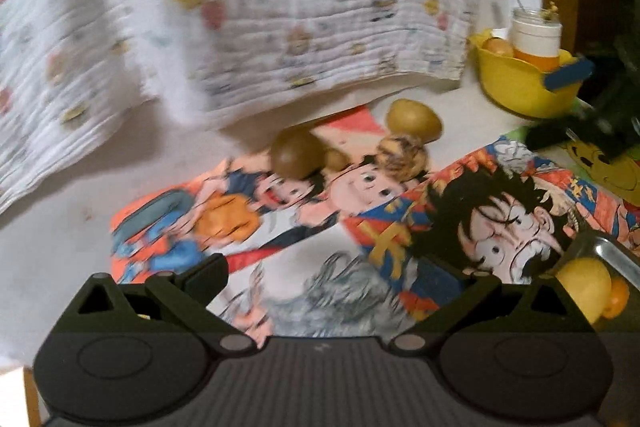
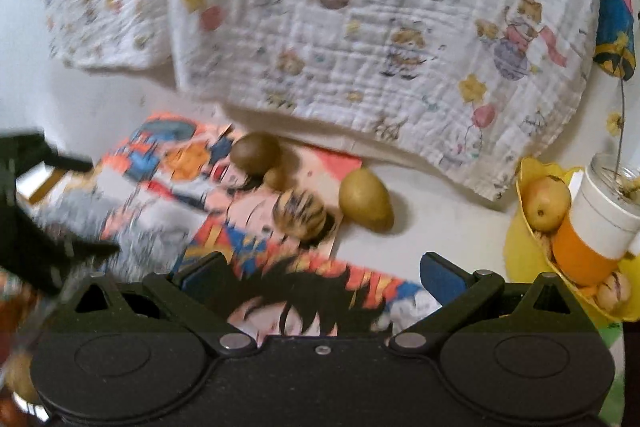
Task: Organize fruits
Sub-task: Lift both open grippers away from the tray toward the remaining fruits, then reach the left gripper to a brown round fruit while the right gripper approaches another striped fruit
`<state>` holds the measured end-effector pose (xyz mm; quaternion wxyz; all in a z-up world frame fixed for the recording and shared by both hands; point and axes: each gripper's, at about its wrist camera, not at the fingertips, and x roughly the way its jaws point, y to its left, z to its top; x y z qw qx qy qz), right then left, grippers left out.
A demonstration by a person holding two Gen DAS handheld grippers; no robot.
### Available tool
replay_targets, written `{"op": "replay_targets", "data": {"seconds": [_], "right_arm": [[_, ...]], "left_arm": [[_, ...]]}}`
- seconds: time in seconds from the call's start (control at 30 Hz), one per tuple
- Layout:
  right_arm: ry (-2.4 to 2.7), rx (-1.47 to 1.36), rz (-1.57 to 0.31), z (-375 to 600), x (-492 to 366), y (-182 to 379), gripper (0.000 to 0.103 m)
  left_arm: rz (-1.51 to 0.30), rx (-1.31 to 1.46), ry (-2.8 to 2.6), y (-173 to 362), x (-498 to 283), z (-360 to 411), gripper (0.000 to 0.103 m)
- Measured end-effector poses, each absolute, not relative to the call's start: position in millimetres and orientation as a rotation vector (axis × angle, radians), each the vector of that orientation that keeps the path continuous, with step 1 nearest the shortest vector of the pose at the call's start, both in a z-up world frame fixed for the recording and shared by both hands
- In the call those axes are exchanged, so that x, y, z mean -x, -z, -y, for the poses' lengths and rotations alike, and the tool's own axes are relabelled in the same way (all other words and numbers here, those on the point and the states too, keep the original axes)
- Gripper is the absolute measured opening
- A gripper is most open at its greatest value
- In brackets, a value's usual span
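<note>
Loose fruits lying on a cartoon-printed paper sheet [image 2: 168,163]

Both the left gripper [image 1: 344,279] and right gripper [image 2: 320,267] are hovering wide open (nothing between them), facing a greenish oval fruit [image 2: 366,200].

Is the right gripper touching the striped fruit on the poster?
Apart. The right wrist view shows the open right gripper short of the striped fruit, poster visible between them.

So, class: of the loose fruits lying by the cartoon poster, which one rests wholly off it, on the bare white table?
The yellow-green oval fruit, rightmost of the loose ones. The brown round fruit and striped fruit lie on the poster.
</note>
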<state>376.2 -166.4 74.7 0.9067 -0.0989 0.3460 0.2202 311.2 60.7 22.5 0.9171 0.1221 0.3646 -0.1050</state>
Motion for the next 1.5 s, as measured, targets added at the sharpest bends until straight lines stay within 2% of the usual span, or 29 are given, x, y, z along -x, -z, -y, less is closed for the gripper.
{"op": "replay_targets", "data": {"seconds": [0.3,0.7,0.9,1.23,1.5], "right_arm": [[-0.538,0.178,-0.698,145,-425,-73,0.102],[-0.728,0.41,-0.692,73,-478,-38,0.1],[-0.739,0.51,-0.726,49,-491,-10,0.095],[-0.726,0.521,-0.761,58,-489,3,0.094],[-0.704,0.524,-0.778,62,-486,11,0.084]], "left_arm": [[-0.736,-0.313,0.267,-4,-346,-48,0.102],[-0.737,-0.218,0.156,4,-410,-111,0.102],[-0.712,-0.142,0.216,8,-437,-125,0.102],[-0.691,-0.15,0.316,21,-458,-118,0.102],[-0.687,-0.112,0.322,28,-476,-114,0.1]]}}
